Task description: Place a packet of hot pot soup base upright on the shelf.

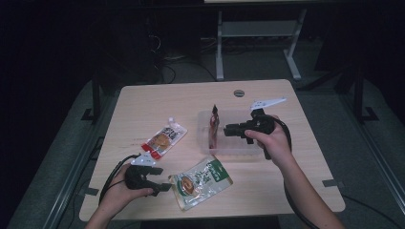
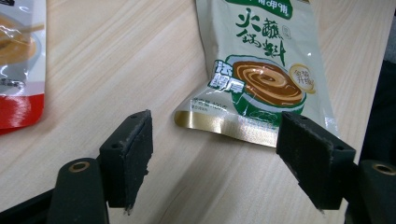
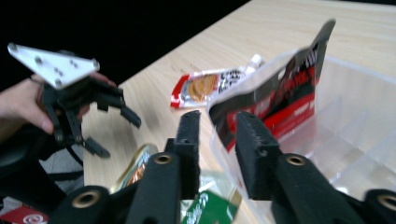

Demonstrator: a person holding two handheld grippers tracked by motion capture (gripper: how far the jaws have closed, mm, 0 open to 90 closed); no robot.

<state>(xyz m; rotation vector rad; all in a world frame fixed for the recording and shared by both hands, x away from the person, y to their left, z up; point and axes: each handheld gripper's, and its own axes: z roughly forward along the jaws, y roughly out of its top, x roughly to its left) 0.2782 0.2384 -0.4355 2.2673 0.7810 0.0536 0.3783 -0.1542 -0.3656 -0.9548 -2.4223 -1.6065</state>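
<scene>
A green sauce pouch (image 1: 200, 179) (image 2: 261, 79) lies flat near the table's front edge. My left gripper (image 1: 163, 178) (image 2: 215, 158) is open wide just left of it, the jaws flanking the pouch's gold bottom edge without touching it. A dark red packet (image 1: 213, 125) (image 3: 280, 88) stands upright in the left end of a clear plastic bin (image 1: 239, 148) (image 3: 355, 140). My right gripper (image 1: 226, 130) (image 3: 218, 135) is at that packet from the right, open by a narrow gap, with the packet's edge in line with the gap. A red-and-white pouch (image 1: 164, 140) (image 2: 18, 70) (image 3: 205, 86) lies flat left of the bin.
The bin has inner dividers. A grey round grommet (image 1: 239, 92) sits near the table's far edge. White desk legs (image 1: 219, 47) stand on the floor beyond. Bare tabletop lies at the back left and right of the bin.
</scene>
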